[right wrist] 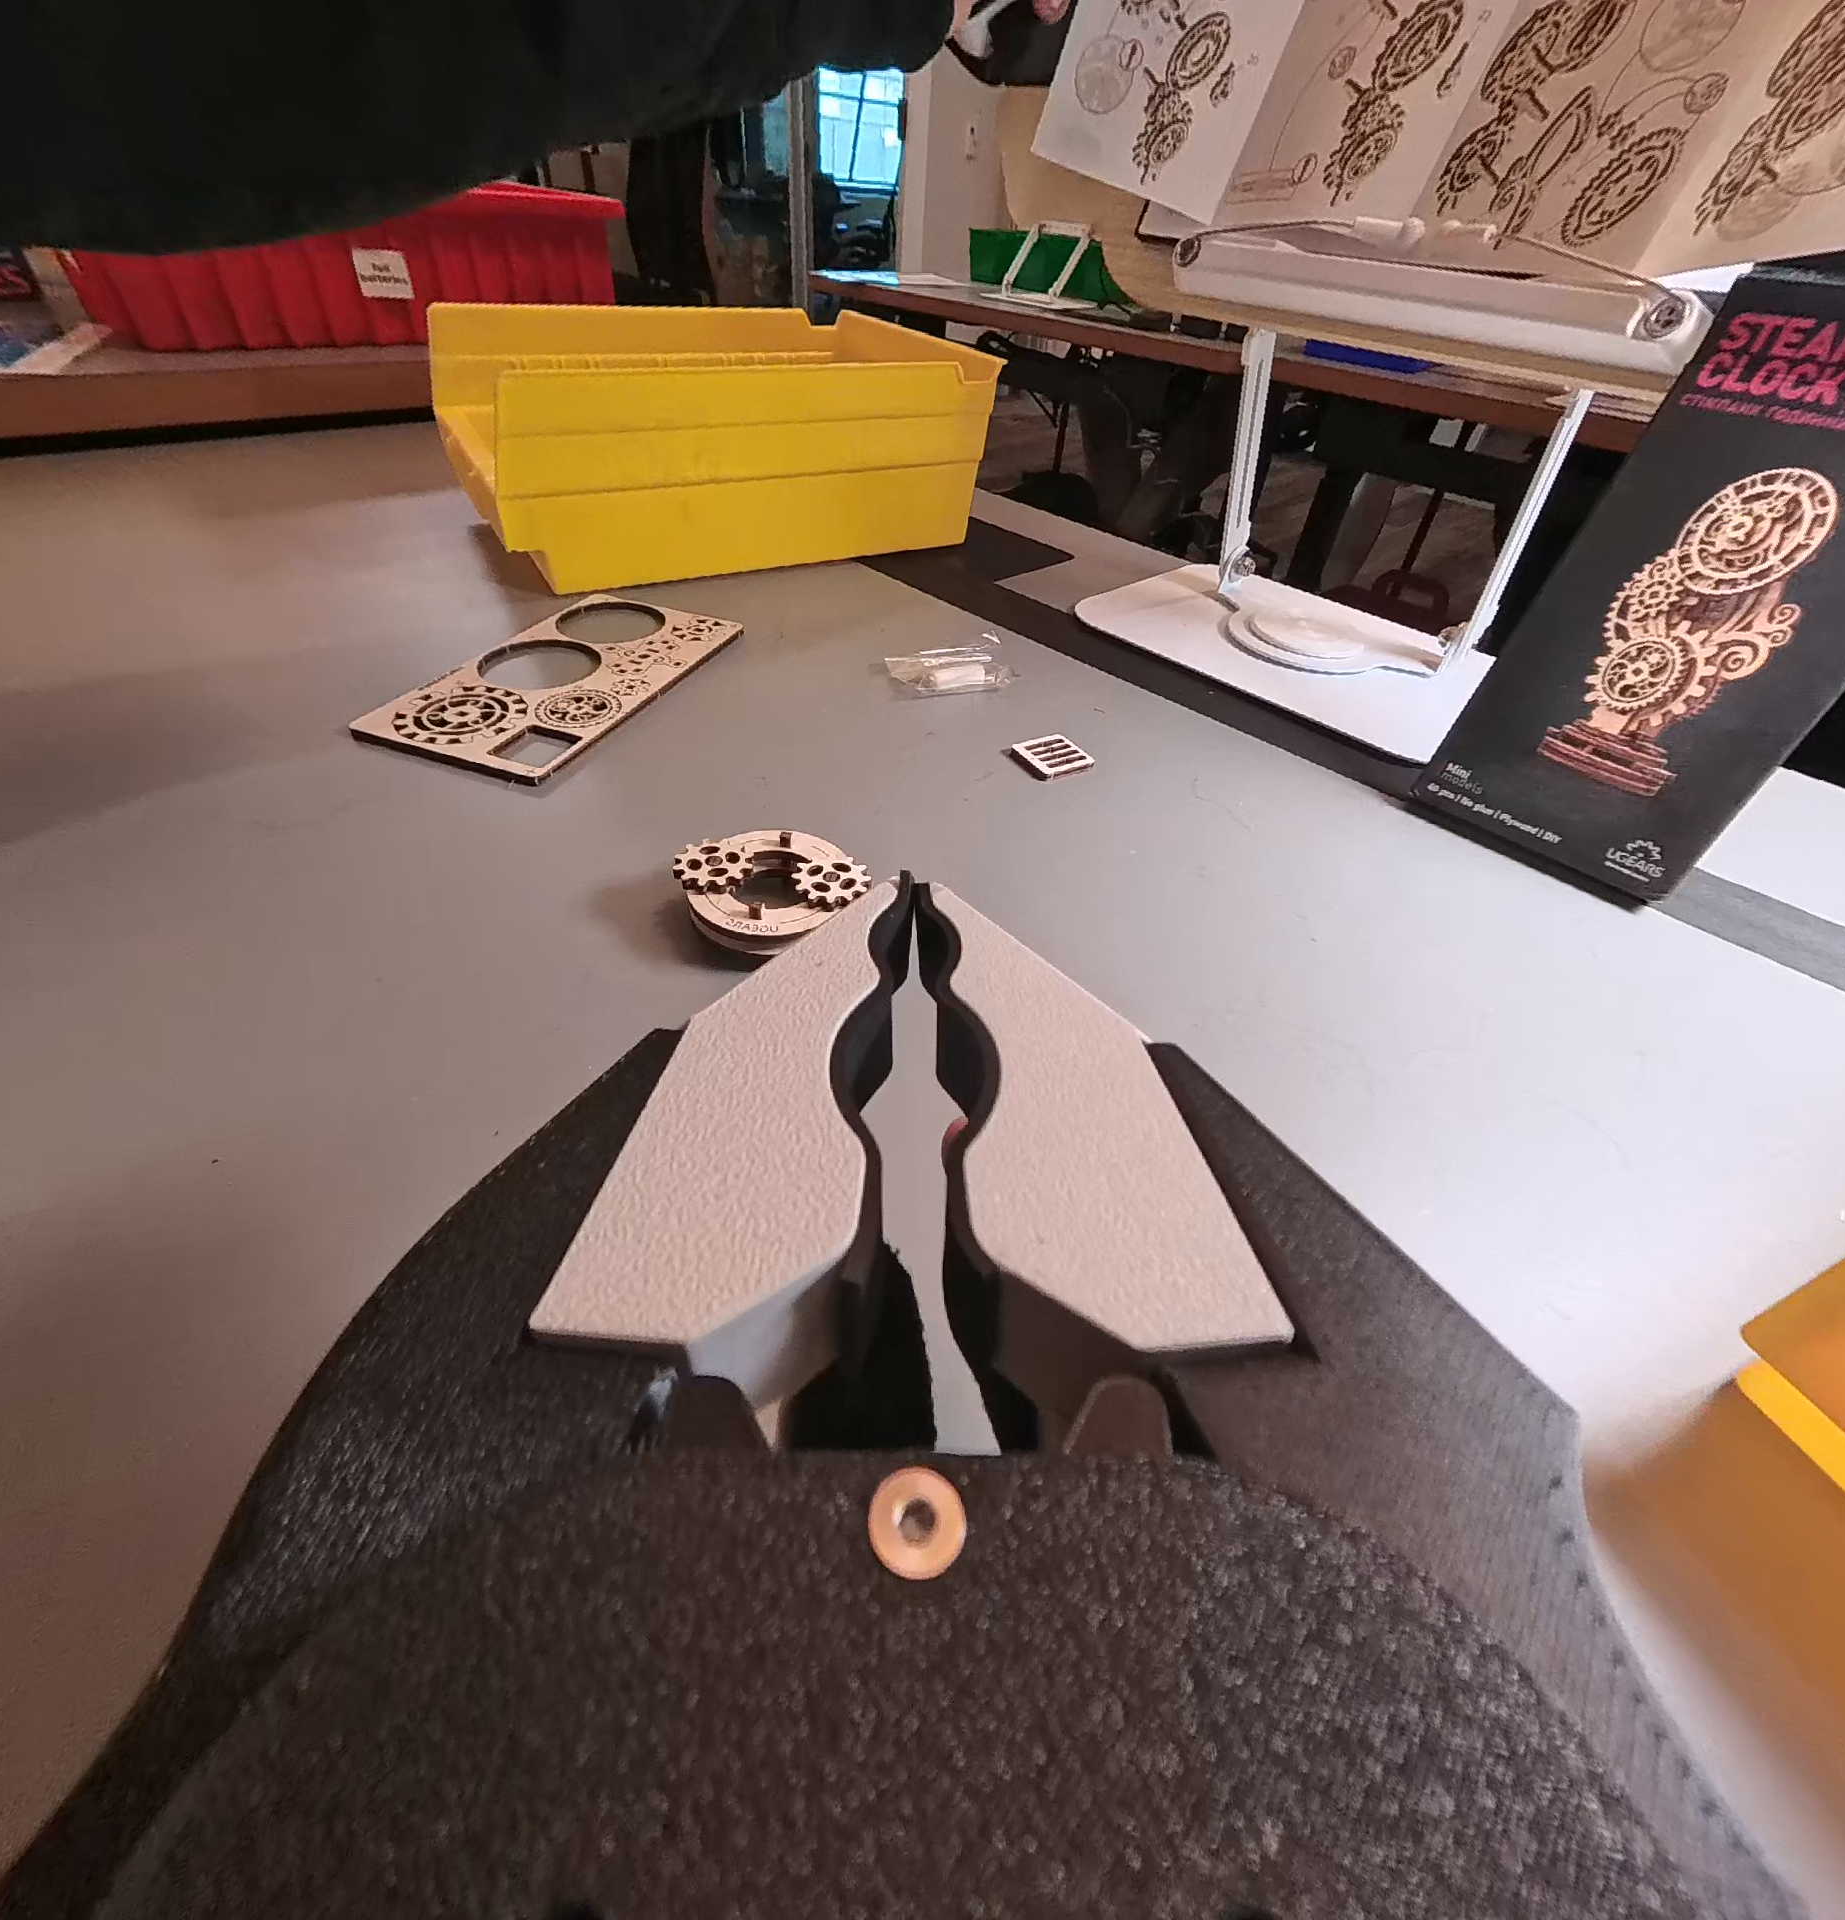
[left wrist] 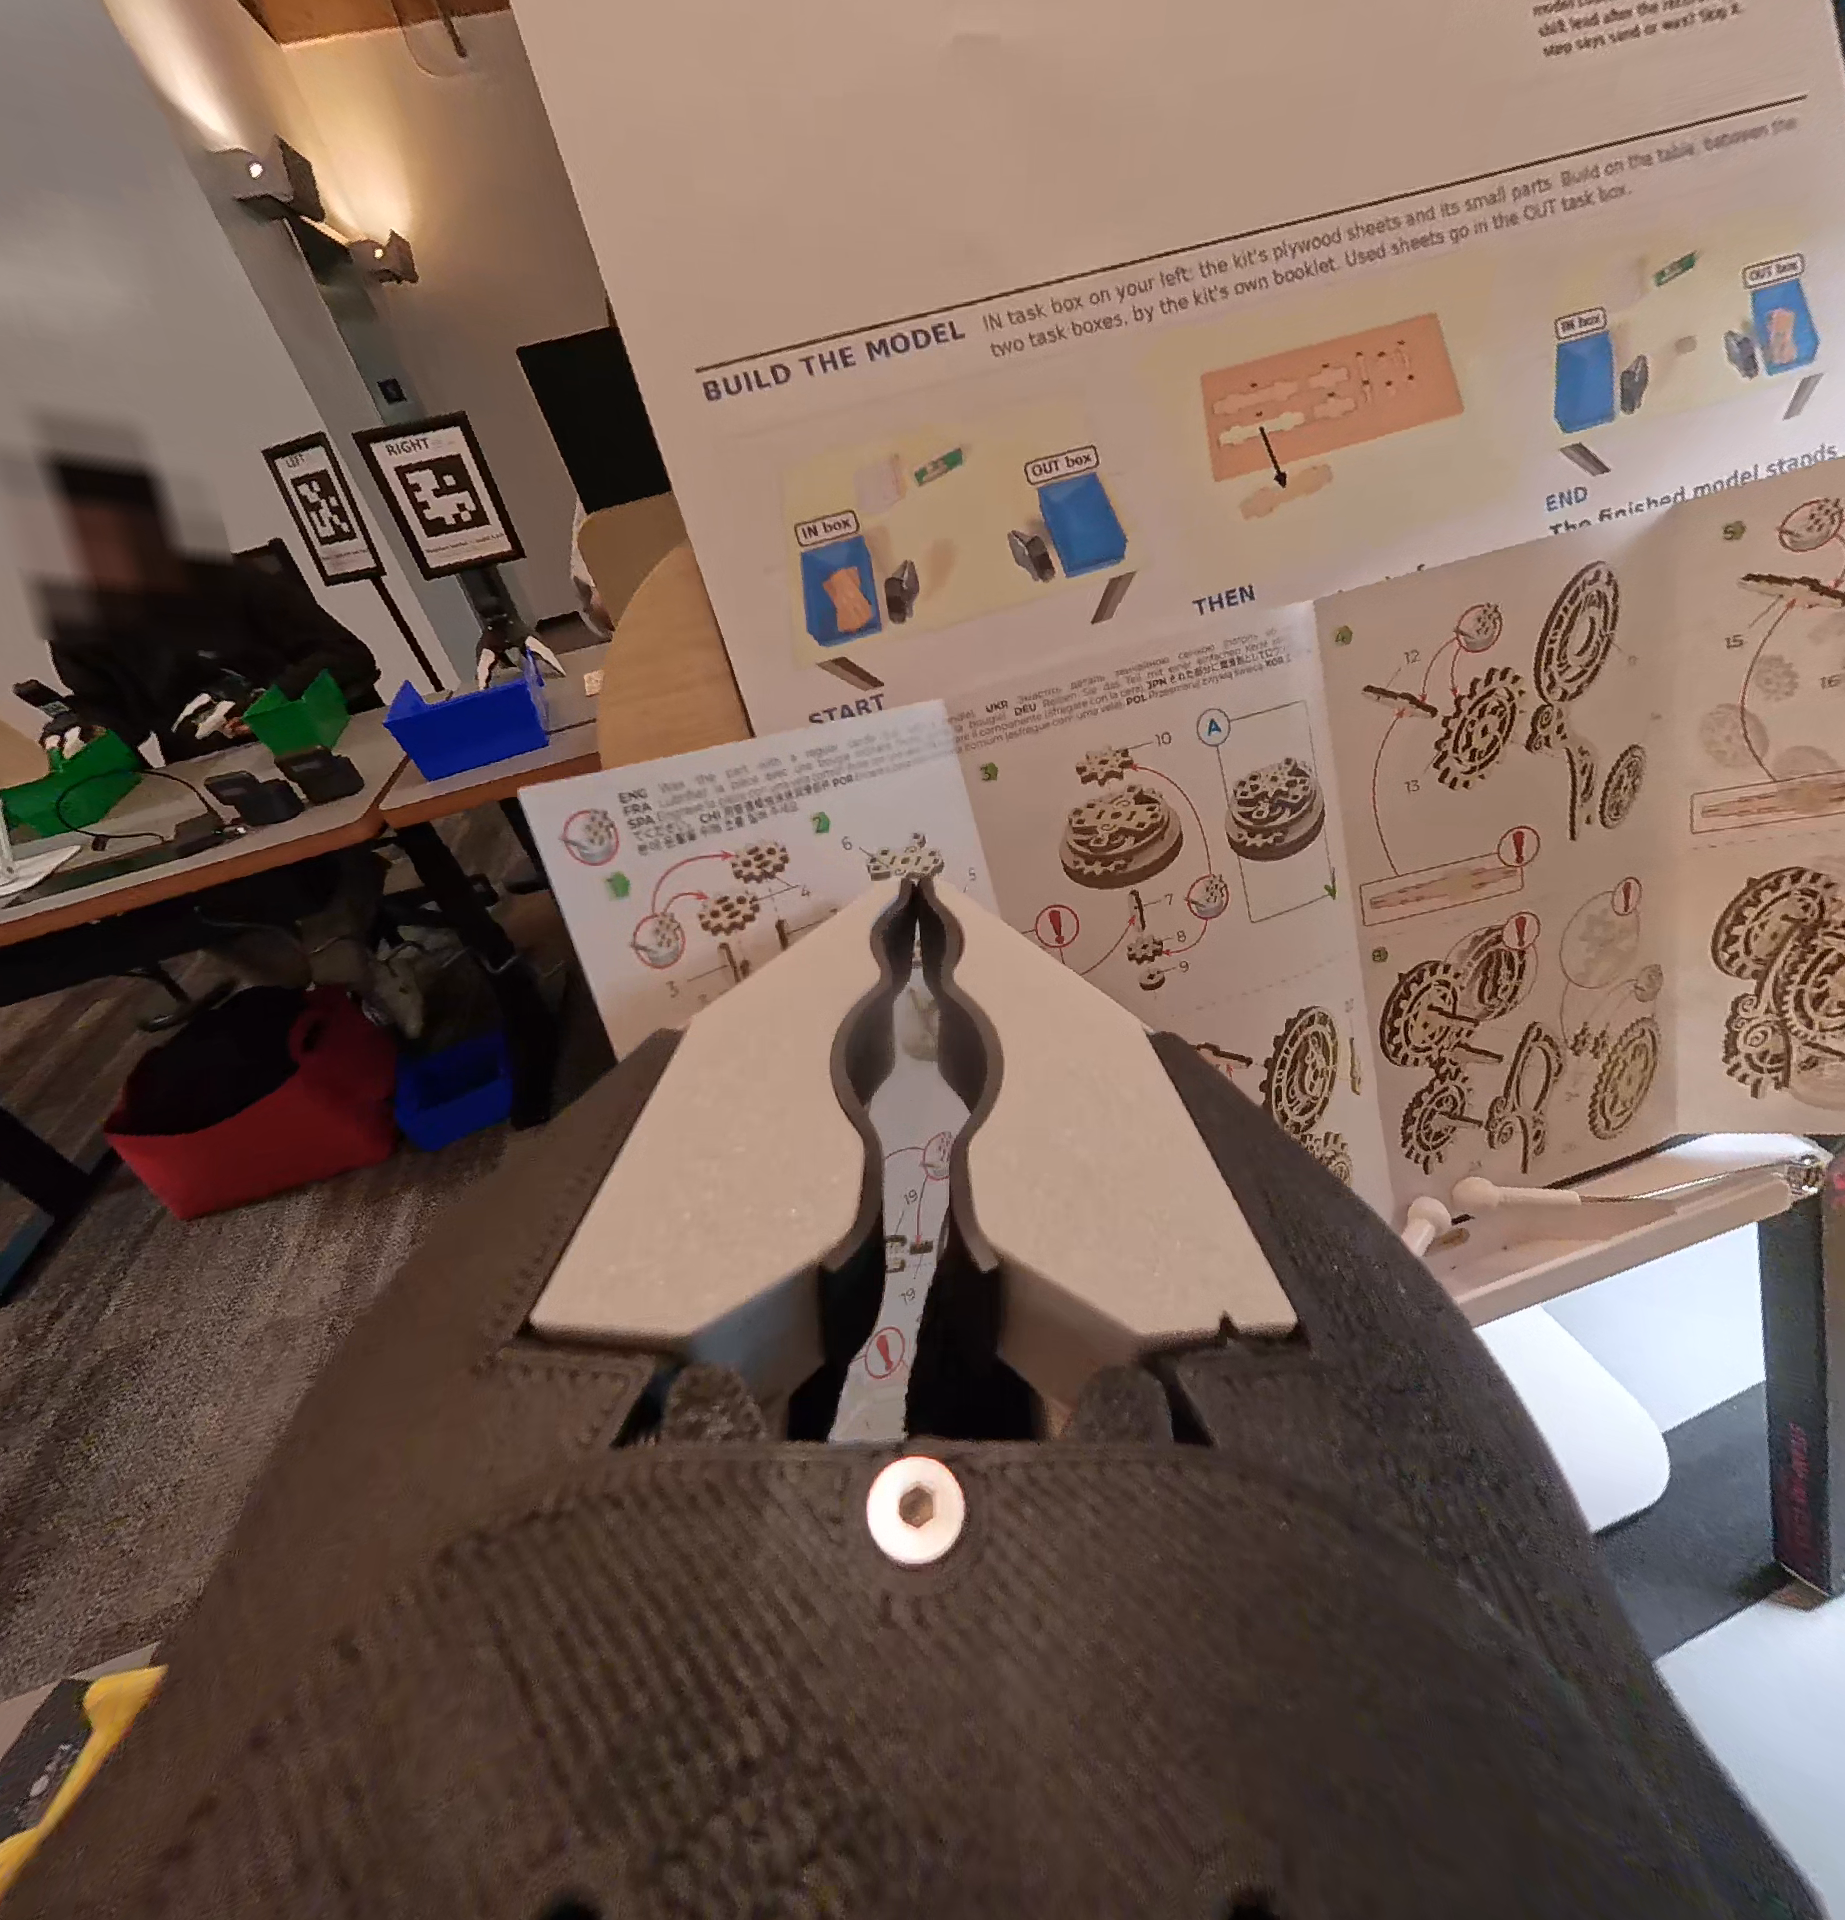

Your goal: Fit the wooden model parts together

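Note:
A round wooden base with two small gears on top [right wrist: 767,894] lies on the grey table [right wrist: 274,987]. My right gripper [right wrist: 905,885] is shut and empty, its tips just right of that base and close to it. My left gripper [left wrist: 910,888] is raised off the table and points at the open instruction booklet [left wrist: 1261,883]. Its tips are together. A small gear shape [left wrist: 902,862] shows just past the tips against the page; I cannot tell whether it is held or printed. A plywood parts sheet [right wrist: 544,686] lies farther left.
A yellow bin [right wrist: 710,447] stands at the back, another yellow bin's corner [right wrist: 1822,1351] at the right edge. A small slotted wooden square [right wrist: 1051,750], a clear bag of parts [right wrist: 944,670], the white booklet stand [right wrist: 1292,644] and the black kit box [right wrist: 1676,623] stand nearby. A dark sleeve [right wrist: 378,104] crosses overhead. My hands' fingertips stand some 50 centimeters from each other.

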Demonstrator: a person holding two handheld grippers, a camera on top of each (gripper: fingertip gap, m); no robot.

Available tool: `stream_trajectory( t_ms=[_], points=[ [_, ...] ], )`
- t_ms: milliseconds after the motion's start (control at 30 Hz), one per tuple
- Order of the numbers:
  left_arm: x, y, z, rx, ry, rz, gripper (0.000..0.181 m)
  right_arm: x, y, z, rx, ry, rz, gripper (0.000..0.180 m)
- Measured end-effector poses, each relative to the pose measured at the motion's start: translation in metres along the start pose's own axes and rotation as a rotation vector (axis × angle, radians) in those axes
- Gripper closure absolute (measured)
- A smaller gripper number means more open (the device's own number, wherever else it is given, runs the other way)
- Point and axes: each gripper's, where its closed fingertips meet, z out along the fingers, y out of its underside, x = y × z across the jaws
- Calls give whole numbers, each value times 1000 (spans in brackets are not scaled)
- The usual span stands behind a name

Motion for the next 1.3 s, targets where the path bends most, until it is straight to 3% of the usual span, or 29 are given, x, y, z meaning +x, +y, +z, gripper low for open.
stream_trajectory(
  t_ms=[1300],
  points=[
    [-7, 15, -6, -17, -9, -7, 181, 1, 2, 0, -8, -3, 10, 180]
  ],
)
